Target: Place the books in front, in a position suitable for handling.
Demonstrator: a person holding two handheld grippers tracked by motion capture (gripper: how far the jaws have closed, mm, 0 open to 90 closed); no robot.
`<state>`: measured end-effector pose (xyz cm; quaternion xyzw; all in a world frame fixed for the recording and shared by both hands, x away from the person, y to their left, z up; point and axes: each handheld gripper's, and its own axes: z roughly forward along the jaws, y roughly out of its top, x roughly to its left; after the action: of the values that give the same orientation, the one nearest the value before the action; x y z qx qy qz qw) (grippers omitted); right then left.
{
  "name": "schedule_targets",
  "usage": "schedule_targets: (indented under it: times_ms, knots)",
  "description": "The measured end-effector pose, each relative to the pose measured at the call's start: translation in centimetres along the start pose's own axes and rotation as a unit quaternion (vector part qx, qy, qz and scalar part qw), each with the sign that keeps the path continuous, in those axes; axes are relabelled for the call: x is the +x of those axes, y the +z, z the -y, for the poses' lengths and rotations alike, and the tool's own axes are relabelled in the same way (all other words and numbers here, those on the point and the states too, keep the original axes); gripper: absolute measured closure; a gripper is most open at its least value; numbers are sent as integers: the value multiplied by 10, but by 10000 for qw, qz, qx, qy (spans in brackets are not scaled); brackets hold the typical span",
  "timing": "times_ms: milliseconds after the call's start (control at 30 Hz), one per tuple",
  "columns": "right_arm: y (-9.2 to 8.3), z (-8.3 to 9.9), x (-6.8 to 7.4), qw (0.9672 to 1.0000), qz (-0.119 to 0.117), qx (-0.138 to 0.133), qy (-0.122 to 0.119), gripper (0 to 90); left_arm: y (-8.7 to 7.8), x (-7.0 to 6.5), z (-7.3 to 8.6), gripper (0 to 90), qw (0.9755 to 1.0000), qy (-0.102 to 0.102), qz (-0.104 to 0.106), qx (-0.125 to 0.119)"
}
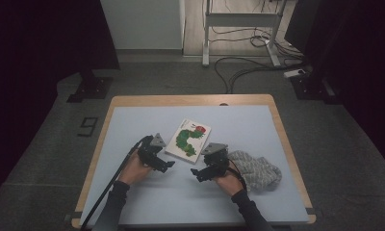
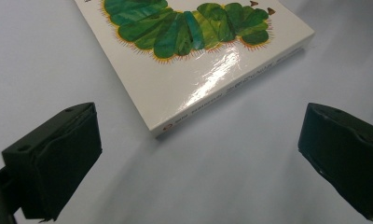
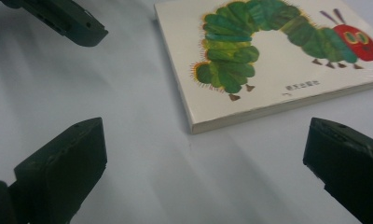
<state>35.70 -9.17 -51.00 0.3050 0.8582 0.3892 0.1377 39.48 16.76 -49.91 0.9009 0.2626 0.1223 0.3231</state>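
book [image 1: 189, 138] mid-table [image 1: 133, 202], cloth [image 1: 258, 171] to its right

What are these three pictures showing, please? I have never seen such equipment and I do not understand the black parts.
A person sits at a table and holds a two-jaw grasping tool in each hand: the left tool and the right tool. The high view looks down from above. The other two views come from cameras riding on each tool, so the black blocks at the bottom are that tool's own jaws. On the table lie a picture book with a green caterpillar and a grey knitted cloth. Both tools are open and hold nothing.
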Motion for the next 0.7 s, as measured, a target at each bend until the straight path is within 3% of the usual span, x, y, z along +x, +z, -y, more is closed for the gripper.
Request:
schedule_targets:
  times_ms: [400, 600, 700]
  knots:
    - [27, 4, 3, 9998, -143, 131, 18, 0, 22, -2, 3, 0, 9999, -51, 151, -56]
    - [33, 3, 5, 9995, -251, 211, -26, 0, 29, -5, 3, 30, 10000, 39, 1, -55]
    - [32, 4, 4, 9993, -313, 185, 18, 0, 29, -5, 3, 54, 9999, -78, -30, -82]
